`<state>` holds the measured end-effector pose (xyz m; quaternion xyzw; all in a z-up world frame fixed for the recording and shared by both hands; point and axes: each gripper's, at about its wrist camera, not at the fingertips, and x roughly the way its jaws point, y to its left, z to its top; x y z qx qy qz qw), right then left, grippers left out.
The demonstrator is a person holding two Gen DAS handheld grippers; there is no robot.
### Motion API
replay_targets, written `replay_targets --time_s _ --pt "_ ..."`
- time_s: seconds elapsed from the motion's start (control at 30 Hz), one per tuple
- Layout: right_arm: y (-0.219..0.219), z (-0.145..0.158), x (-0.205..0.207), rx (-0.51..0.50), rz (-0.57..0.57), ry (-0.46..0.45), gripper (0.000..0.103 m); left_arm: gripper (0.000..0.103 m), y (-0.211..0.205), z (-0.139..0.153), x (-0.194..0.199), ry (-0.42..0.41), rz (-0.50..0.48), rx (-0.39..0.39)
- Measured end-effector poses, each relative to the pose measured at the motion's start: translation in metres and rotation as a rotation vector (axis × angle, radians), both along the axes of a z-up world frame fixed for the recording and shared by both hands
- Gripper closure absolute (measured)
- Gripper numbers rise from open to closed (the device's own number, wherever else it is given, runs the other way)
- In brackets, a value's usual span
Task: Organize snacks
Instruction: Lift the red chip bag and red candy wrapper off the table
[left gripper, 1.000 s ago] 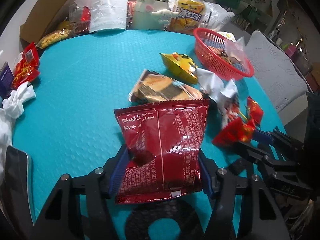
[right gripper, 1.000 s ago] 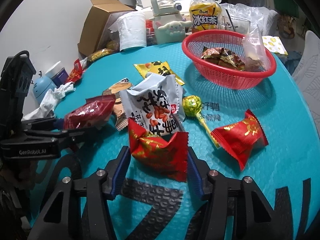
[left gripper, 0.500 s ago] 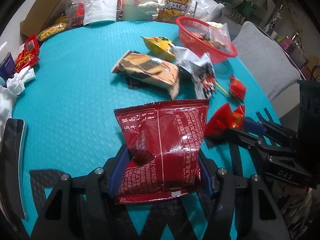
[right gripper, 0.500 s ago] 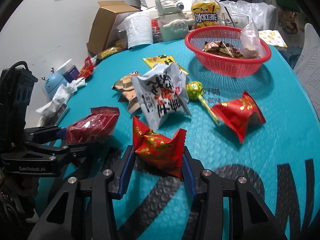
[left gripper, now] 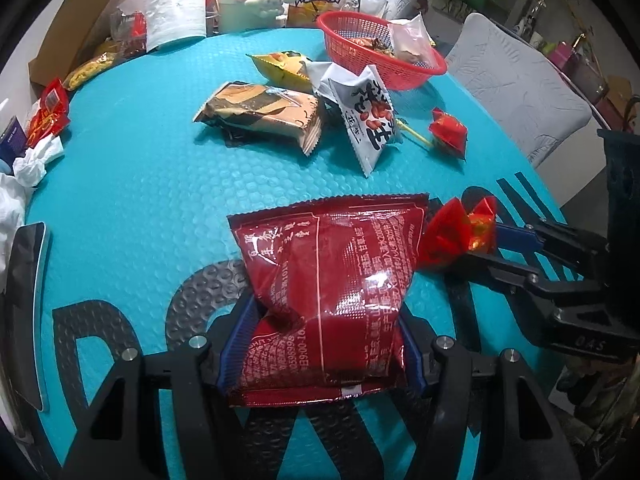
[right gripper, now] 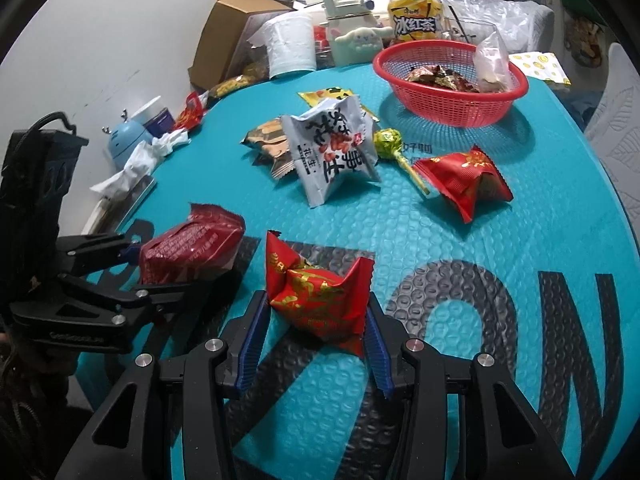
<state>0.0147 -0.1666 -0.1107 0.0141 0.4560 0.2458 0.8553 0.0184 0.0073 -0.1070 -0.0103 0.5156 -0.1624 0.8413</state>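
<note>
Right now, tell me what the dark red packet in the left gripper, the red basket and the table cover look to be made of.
Dark red packet: glossy plastic film, likely; sharp glare, crimped seal edges, creases.
Red basket: moulded plastic, apparently; a fine open mesh wall under a solid rim, slight sheen.
Table cover: seemingly soft foam or rubbery plastic sheet, matte teal, embossed all over with small bumps.

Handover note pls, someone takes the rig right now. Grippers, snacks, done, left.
Left gripper: shut on dark red packet, off the mat.
Right gripper: jaws just reopened slightly, pads on the small red-gold packet.
Red basket: far side, a few snacks already in.
Loose on the teal mat: peanut bag, brown wafer pack, yellow packet, lollipop, second red packet.
Left: basket both held packets, then the loose ones.
</note>
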Motion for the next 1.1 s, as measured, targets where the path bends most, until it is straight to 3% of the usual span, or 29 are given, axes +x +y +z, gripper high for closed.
replay_targets --time_s 0.23,0.4,0.57,0.67,0.8,1.1 --pt "0.006 -0.007 0.007 0.008 -0.005 0.026 0.052 0.028 -0.009 -0.003 0.006 -0.025 -0.007 0.031" --pt "0.007 -0.006 0.01 0.027 -0.006 0.022 0.05 0.027 -0.013 -0.004 0.006 -0.062 -0.001 0.061" --pt "0.005 -0.006 0.007 0.032 -0.006 0.008 0.065 0.042 -0.008 -0.005 0.006 -0.09 0.029 0.061" --pt "0.002 -0.007 0.006 0.061 -0.008 0.009 0.074 0.045 -0.006 -0.003 0.004 -0.093 0.036 0.056" --pt "-0.004 -0.005 0.003 0.109 -0.024 0.005 0.098 0.047 -0.001 -0.001 0.004 -0.068 0.05 -0.001" --pt "-0.014 0.001 -0.003 0.117 -0.049 -0.019 0.102 0.047 -0.003 0.006 -0.002 -0.059 0.045 -0.044"
